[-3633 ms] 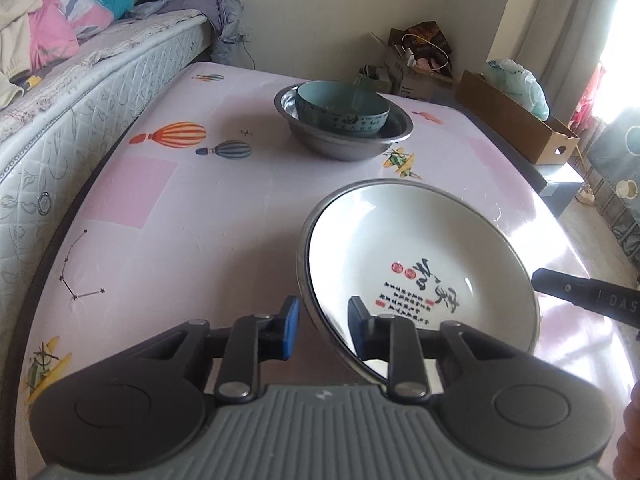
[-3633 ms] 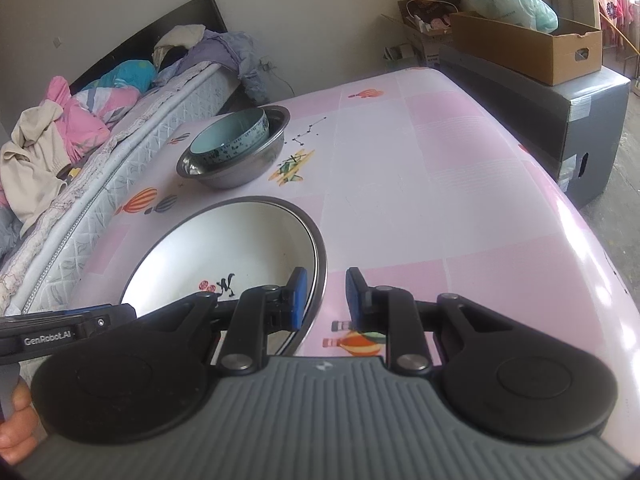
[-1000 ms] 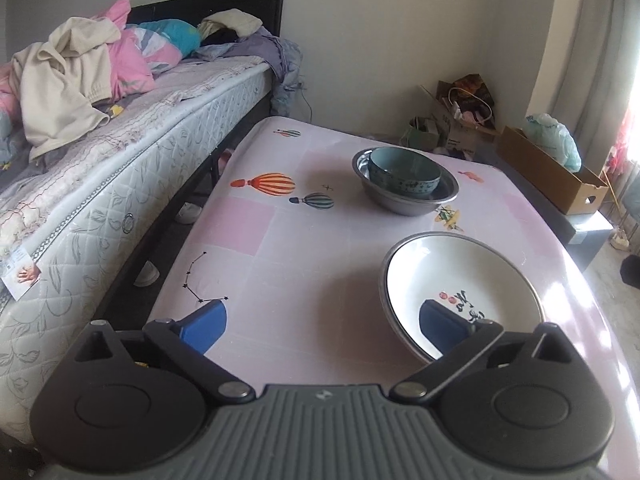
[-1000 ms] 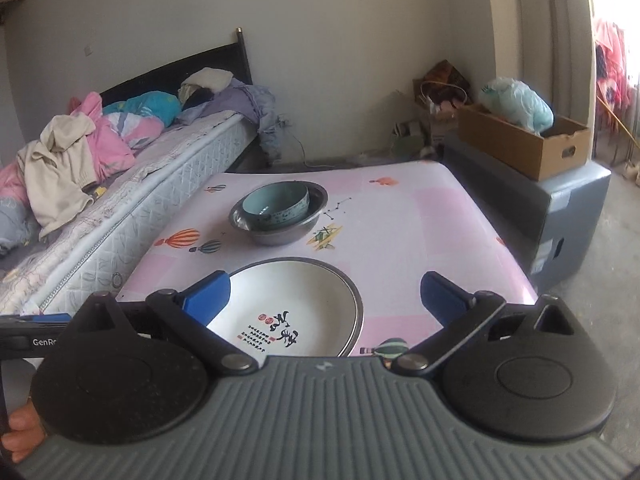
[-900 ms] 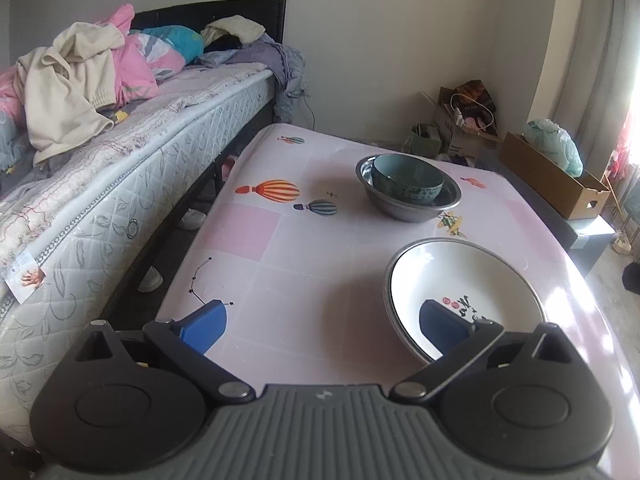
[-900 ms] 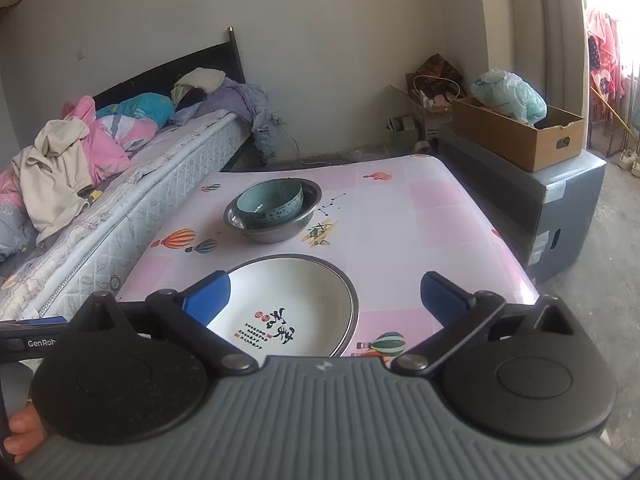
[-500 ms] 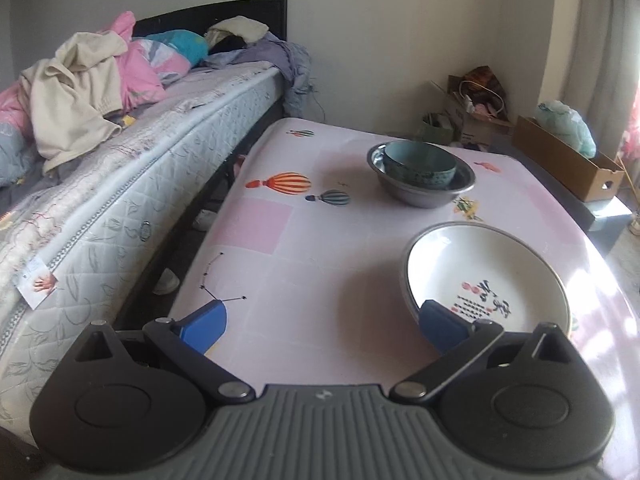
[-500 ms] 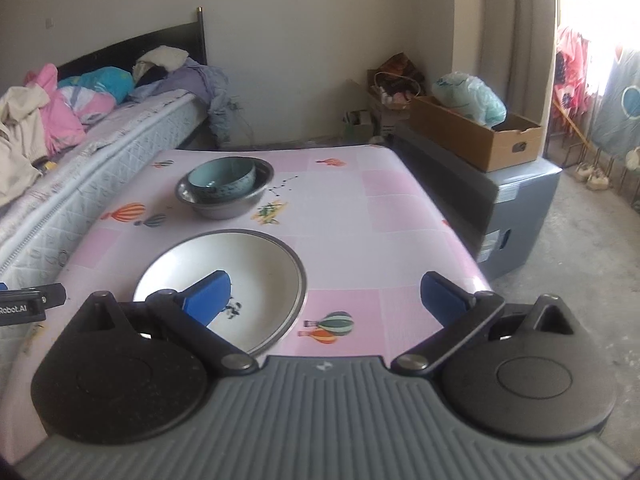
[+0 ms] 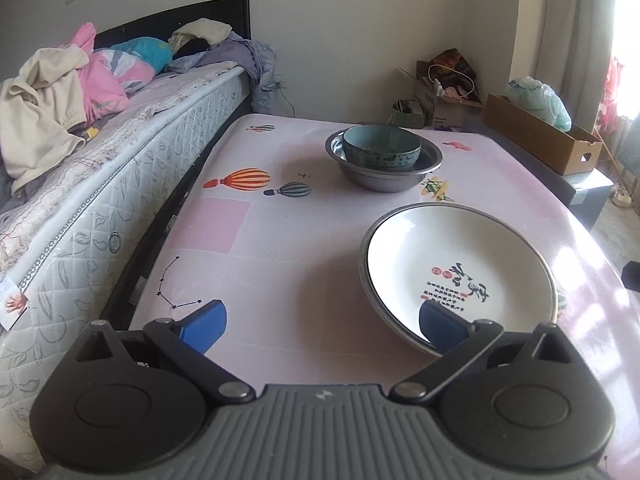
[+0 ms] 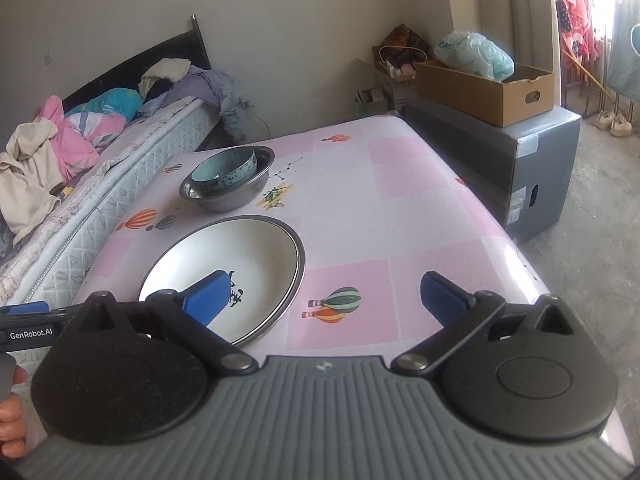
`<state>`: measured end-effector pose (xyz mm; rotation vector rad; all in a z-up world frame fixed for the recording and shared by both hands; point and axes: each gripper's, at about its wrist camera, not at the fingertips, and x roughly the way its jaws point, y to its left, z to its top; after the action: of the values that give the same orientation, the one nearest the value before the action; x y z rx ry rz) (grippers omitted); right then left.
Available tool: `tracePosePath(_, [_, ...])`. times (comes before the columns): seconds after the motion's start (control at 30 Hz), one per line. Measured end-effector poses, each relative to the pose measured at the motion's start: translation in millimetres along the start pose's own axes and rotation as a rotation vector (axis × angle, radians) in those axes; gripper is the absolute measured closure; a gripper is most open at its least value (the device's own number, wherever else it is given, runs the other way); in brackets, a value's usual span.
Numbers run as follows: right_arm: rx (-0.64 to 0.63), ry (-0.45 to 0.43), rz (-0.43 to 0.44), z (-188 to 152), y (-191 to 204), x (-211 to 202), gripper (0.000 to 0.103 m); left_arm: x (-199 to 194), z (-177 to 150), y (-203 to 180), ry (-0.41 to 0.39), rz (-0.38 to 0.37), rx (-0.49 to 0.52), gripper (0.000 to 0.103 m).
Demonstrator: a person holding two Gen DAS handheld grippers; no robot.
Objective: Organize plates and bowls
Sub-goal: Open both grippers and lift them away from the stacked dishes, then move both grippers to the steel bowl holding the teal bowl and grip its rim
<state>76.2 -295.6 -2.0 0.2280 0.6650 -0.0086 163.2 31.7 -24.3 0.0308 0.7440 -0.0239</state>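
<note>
Your left gripper point(image 9: 322, 326) hung spread wide, holding nothing. The white plate point(image 9: 460, 276) lay flat on the pink table point(image 9: 280, 240), seemingly clear of both grippers; teal bowl point(image 9: 382, 148) nested in the steel basin point(image 9: 384, 178) behind. Your right gripper point(image 10: 326, 294) gaped empty too.

bowl point(image 9: 382, 148) in basin point(image 9: 384, 168), plate point(image 9: 460, 276) nearer

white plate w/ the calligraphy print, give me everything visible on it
The white plate is round, wide and shallow, glossy like ceramic or enamel, with a thin dark rim. Black calligraphy, small text and red seal marks sit low in its well. It lies flat, upright and empty on the pink table, nearer the cameras than the metal bowl, apart from it. Neither open gripper touches it; the left gripper hangs above its near edge.
</note>
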Motion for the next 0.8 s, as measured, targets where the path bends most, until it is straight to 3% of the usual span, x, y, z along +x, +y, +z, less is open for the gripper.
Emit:
tracePosePath(0.3, [0.009, 0.027, 0.031, 3.9, -5.1, 30.3, 0.001, 21.8, 12.1, -4.7, 0.011, -0.026, 0.004, 0.0])
tracePosePath(0.8, [-0.099, 0.065, 0.096, 33.8, 23.2, 93.9, 0.001, 62.6, 48.0, 11.4, 0.05, -0.024, -0.028, 0.0])
